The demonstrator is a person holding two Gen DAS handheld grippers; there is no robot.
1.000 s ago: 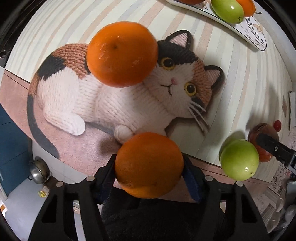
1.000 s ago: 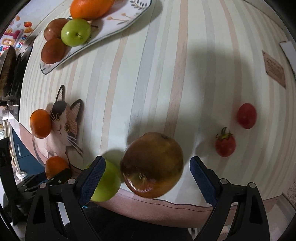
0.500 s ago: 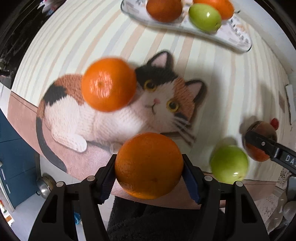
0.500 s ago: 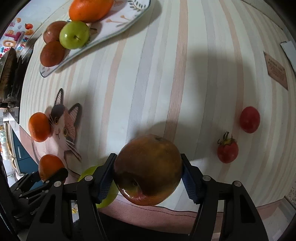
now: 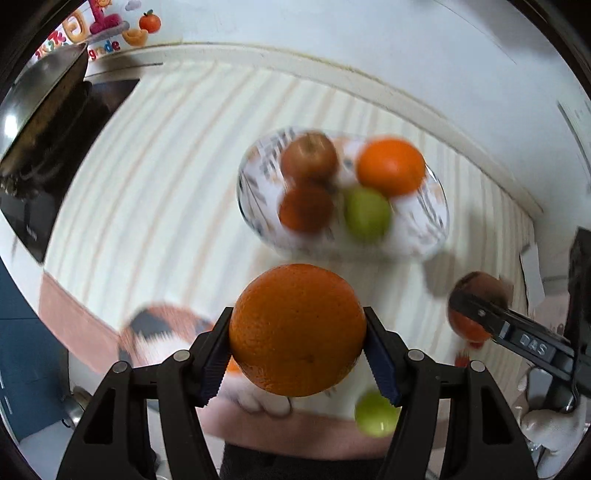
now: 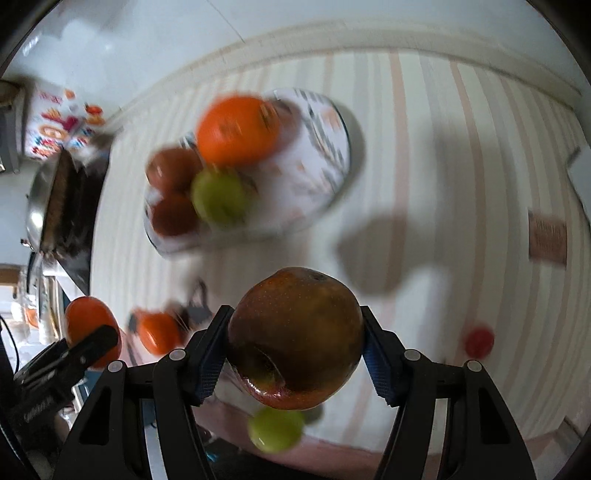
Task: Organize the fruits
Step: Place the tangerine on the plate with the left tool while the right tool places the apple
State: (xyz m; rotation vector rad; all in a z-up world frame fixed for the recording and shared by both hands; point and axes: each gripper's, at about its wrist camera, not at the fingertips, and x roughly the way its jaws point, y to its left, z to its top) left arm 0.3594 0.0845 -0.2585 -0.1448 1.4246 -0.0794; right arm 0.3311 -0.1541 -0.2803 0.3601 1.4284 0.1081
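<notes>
My left gripper (image 5: pixel 297 360) is shut on an orange (image 5: pixel 297 328) and holds it above the striped table. My right gripper (image 6: pixel 295 354) is shut on a dark red apple (image 6: pixel 295 338), also lifted; it shows in the left wrist view (image 5: pixel 476 299) too. Ahead stands a white patterned plate (image 5: pixel 434 229) holding an orange (image 5: pixel 390 166), a green apple (image 5: pixel 367 214) and two reddish fruits (image 5: pixel 306 208). The plate also shows in the right wrist view (image 6: pixel 325 147). A green apple (image 5: pixel 375 413) and another orange (image 6: pixel 157 332) lie on the table below.
A cat-pattern mat (image 5: pixel 162 328) lies at the table's near left. A red tomato (image 6: pixel 478 341) sits at the right. A dark pan and stove (image 5: pixel 44 122) stand at the far left. A white wall (image 5: pixel 332 26) runs behind the table.
Both grippers have lifted with their fruit and tilted up toward the plate, which now sits near the centre of both views. The right gripper closed on the apple about a second ago.
</notes>
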